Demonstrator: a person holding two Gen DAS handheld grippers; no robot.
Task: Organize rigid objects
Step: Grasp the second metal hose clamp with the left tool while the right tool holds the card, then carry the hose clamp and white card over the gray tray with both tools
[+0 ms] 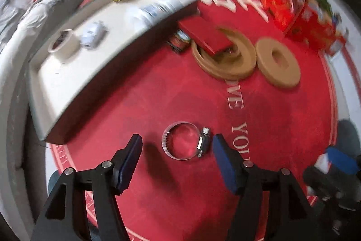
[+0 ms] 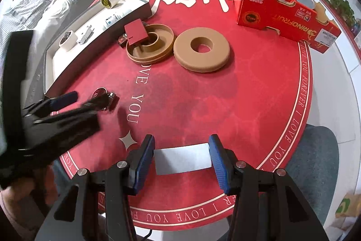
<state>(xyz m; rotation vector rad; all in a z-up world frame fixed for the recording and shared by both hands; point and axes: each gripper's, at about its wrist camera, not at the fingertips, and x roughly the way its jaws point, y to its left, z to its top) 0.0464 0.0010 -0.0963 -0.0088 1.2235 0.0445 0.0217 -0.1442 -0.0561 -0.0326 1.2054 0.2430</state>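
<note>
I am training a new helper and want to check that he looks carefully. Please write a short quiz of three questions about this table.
1. True or false: the clamp lies on the mat, between the open jaws of the left gripper.
2. What is between the jaws of the right gripper?
A. a tan ring
B. a white card
C. a bottle
3. How many tape rolls stand in the tray?

Key: 1 true; 2 B; 3 two.
</note>
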